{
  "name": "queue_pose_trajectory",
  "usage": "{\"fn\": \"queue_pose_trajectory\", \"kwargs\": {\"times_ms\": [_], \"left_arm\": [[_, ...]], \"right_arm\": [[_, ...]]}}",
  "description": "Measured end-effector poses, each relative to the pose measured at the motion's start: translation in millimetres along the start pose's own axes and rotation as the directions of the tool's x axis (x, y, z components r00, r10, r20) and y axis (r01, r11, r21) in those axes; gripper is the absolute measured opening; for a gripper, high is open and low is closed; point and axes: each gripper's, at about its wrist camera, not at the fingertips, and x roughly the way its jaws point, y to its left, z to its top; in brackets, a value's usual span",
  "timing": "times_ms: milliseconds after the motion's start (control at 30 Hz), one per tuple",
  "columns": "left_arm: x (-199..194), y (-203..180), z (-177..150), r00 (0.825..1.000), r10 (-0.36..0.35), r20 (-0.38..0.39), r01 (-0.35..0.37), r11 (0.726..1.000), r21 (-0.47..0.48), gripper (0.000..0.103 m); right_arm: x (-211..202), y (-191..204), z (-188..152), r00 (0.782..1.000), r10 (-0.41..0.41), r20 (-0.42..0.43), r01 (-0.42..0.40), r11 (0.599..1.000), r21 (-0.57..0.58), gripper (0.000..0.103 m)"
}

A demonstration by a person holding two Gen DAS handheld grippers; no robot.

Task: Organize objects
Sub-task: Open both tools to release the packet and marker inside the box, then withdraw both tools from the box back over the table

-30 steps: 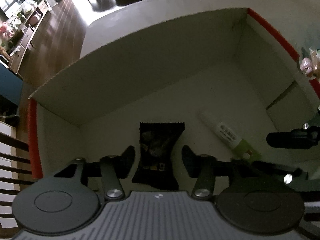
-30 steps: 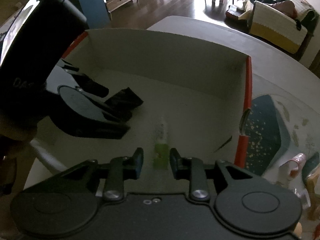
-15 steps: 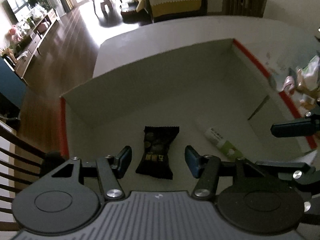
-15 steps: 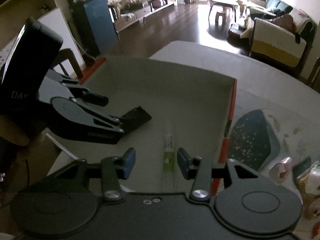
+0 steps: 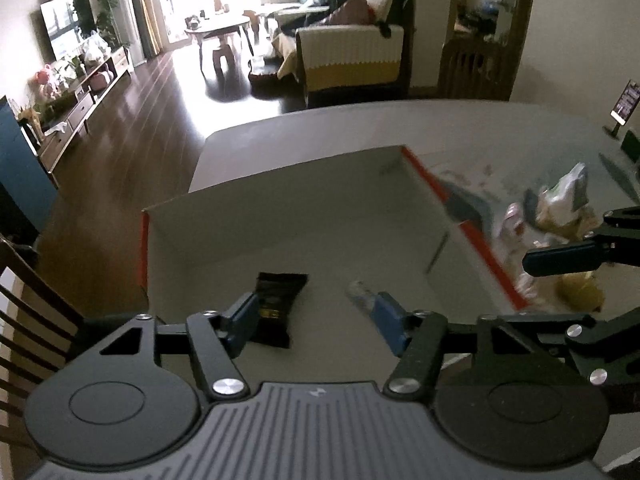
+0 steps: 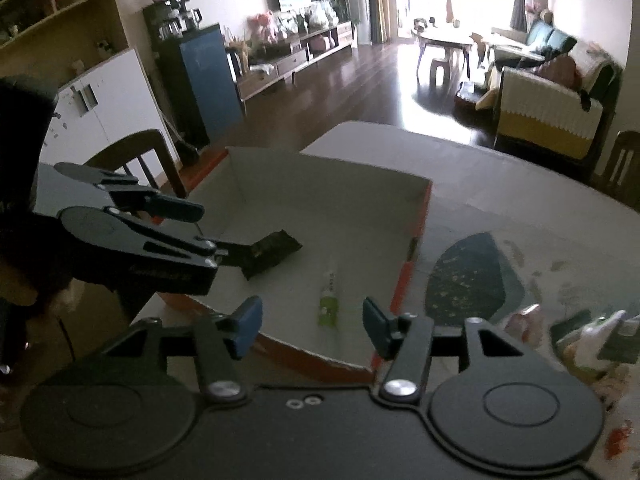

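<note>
- I see my left tool (image 5: 316, 322) released, empty, above the box's (image 5: 280, 208) near edge.
- My right tool (image 6: 312, 326) is likewise released, empty.
- Black snack packet (image 5: 276, 304) lies on the box floor; green-capped tube (image 6: 329, 300) beside it.
- Loose packets (image 5: 560, 204) sit on the worktop (image 5: 460, 128) outside the box.

A home is shown, an open living and dining room. Dark polished wood flooring (image 6: 352, 80) is seen, with a television (image 5: 66, 24) mounted above a low media console (image 5: 76, 100). A sofa (image 5: 352, 52) draped with a white and yellow throw is placed near a round coffee table (image 5: 218, 30). Wooden dining chairs (image 6: 136, 152) are set beside the pale desk (image 5: 480, 128), and open shelves (image 6: 52, 4) are seen.
</note>
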Motion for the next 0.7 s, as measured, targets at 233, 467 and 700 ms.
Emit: {"fn": "queue_pose_trajectory", "kwargs": {"times_ms": [233, 467, 700], "left_arm": [[-21.3, -38.1, -10.3, 0.998, -0.034, 0.059, 0.034, 0.999, -0.013, 0.068], [-26.7, -83.2, -18.8, 0.995, -0.047, 0.085, 0.047, 0.999, 0.001, 0.074], [-25.3, -125.4, -29.3, 0.993, -0.07, 0.094, 0.069, 0.998, 0.005, 0.074]], "right_arm": [[-26.0, -17.8, -15.6, 0.998, -0.022, 0.064, 0.023, 1.0, -0.012, 0.069], [-52.3, -50.5, -44.0, 0.995, -0.052, 0.086, 0.048, 0.998, 0.05, 0.084], [-74.3, -90.4, -73.5, 0.991, -0.093, 0.094, 0.08, 0.987, 0.137, 0.093]]}}
